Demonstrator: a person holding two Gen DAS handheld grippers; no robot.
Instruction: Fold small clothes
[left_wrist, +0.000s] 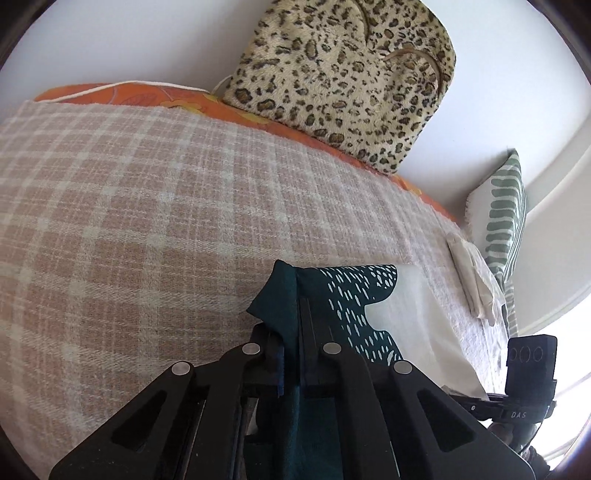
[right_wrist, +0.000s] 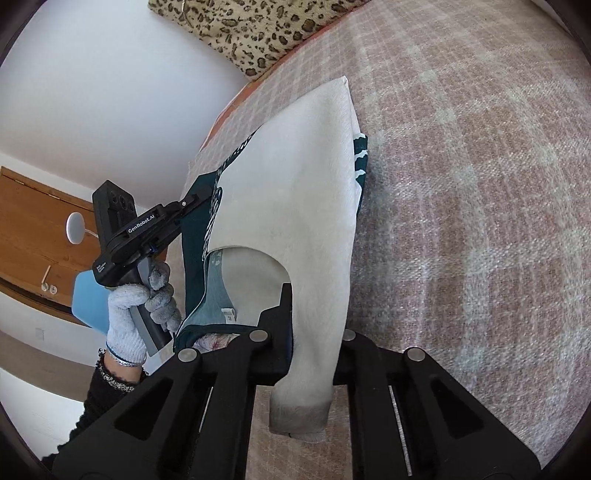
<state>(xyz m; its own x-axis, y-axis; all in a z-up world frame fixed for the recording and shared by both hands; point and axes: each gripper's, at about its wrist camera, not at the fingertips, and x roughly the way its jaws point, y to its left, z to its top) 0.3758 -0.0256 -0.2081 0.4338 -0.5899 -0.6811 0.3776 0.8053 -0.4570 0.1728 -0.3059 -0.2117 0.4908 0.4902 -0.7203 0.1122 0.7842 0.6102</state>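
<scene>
A small garment, cream (right_wrist: 295, 184) with a dark teal, white-flecked part (left_wrist: 354, 295), hangs stretched between both grippers just above a plaid blanket (left_wrist: 129, 203). In the left wrist view my left gripper (left_wrist: 290, 325) is shut on a bunched teal edge of the garment. In the right wrist view my right gripper (right_wrist: 316, 317) is shut on a cream strip of it, which droops below the jaws. The left gripper (right_wrist: 207, 195) also shows there, pinching the teal edge, held by a gloved hand (right_wrist: 136, 314). The right gripper's body (left_wrist: 528, 365) appears at the left view's right edge.
A leopard-print cushion (left_wrist: 343, 81) leans on the white wall at the back, on an orange sheet (left_wrist: 147, 94). A green-striped pillow (left_wrist: 502, 221) and folded white cloths (left_wrist: 472, 280) lie at the blanket's far right. Wooden furniture (right_wrist: 33, 221) stands beyond the bed.
</scene>
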